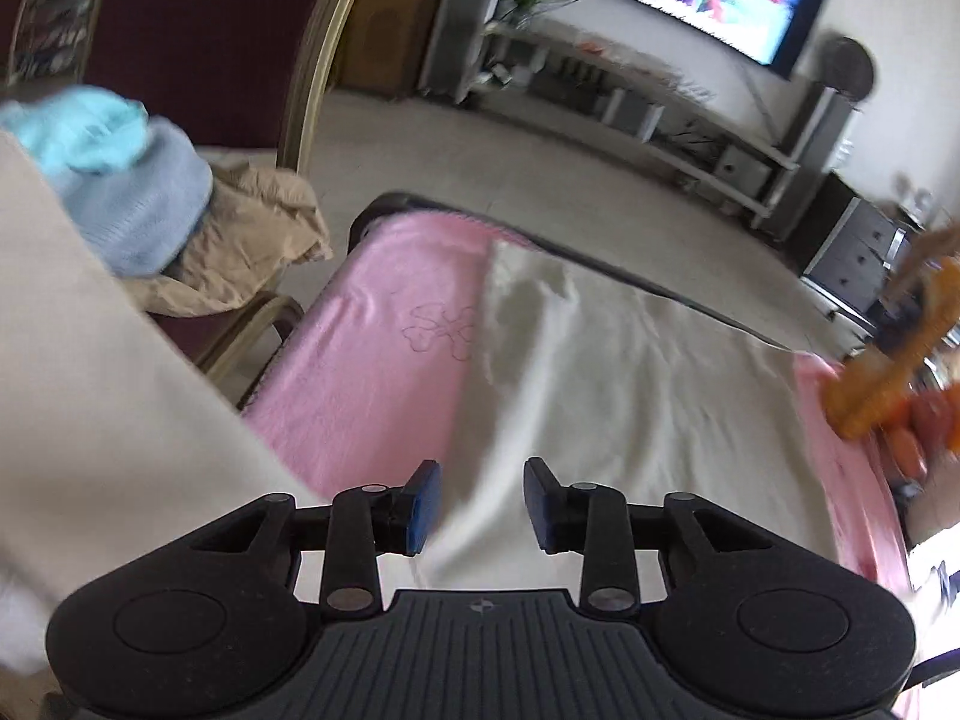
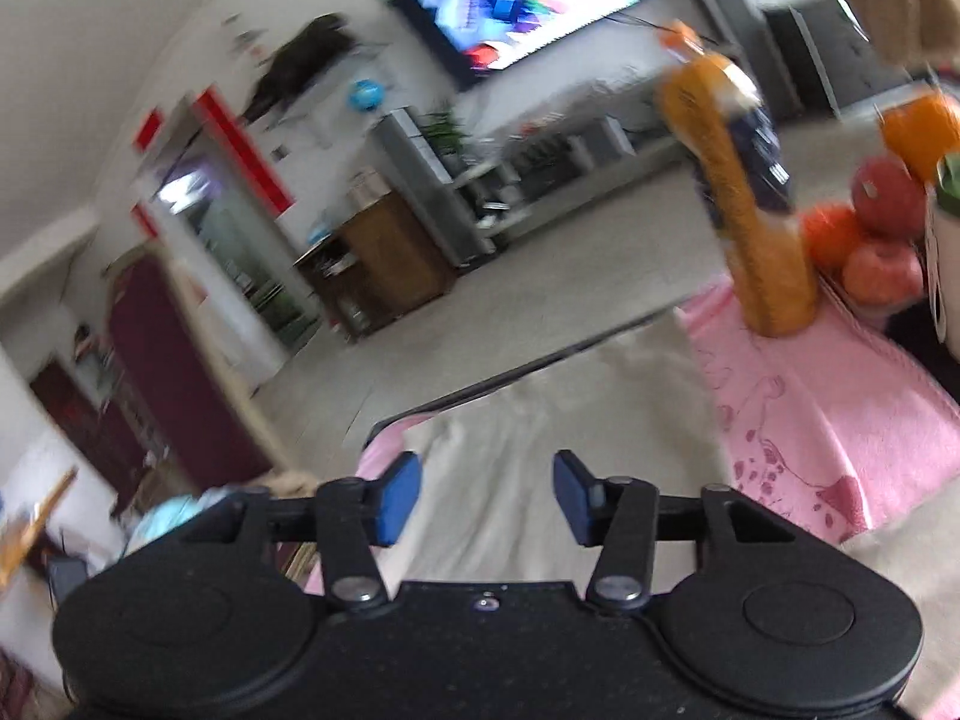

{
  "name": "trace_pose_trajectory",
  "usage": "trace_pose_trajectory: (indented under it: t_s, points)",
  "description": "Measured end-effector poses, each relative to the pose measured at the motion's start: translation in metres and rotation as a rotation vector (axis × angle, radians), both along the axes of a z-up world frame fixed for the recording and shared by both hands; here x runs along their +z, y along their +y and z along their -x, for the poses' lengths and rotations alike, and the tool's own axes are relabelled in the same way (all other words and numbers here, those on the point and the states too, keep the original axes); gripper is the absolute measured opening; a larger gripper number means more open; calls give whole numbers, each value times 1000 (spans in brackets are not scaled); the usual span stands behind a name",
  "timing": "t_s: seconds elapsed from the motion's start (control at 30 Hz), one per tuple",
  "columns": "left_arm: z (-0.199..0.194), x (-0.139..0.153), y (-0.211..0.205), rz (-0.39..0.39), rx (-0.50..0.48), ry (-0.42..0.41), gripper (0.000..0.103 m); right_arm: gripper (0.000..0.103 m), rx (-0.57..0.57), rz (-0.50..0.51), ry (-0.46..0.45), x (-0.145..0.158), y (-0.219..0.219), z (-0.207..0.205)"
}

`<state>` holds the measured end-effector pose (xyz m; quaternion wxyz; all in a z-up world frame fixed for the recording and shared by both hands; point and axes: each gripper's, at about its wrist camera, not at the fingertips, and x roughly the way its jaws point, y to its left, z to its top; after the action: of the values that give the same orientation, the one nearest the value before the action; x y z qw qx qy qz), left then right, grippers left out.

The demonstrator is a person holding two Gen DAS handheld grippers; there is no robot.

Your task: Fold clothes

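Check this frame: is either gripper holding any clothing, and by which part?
Nothing is held. The left gripper and right gripper both stand open above the cream garment, jaws apart.

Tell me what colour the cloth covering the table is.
Pink, with a faint flower outline; the left wrist view shows it best.

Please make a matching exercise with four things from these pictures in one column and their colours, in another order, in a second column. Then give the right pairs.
Things:
1. Table cover
2. Garment spread on the table
3. Gripper pads
4. Bottle

Colours:
A. blue
B. orange
C. pink
D. cream

Pairs: 1-C, 2-D, 3-A, 4-B
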<state>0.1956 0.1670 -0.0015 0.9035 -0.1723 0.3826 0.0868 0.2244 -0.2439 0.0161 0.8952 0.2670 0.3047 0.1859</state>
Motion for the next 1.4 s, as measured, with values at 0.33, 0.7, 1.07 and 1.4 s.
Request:
trace_pose_trajectory:
  t_s: [0.33, 0.7, 1.07, 1.4]
  points:
    - [-102, -50, 36, 127, 93, 88, 40, 43, -207, -38, 228, -99, -36, -111]
    - [-145, -74, 40, 98, -31, 72, 37, 31, -134, 77, 195, -129, -20, -171]
    - [-159, -75, 4, -196, -52, 55, 1, 20, -93, 170, 159, -137, -3, -178]
    - [-165, -74, -28, -544, 2, 121, 40, 18, -121, 254, 182, -130, 1, -175]
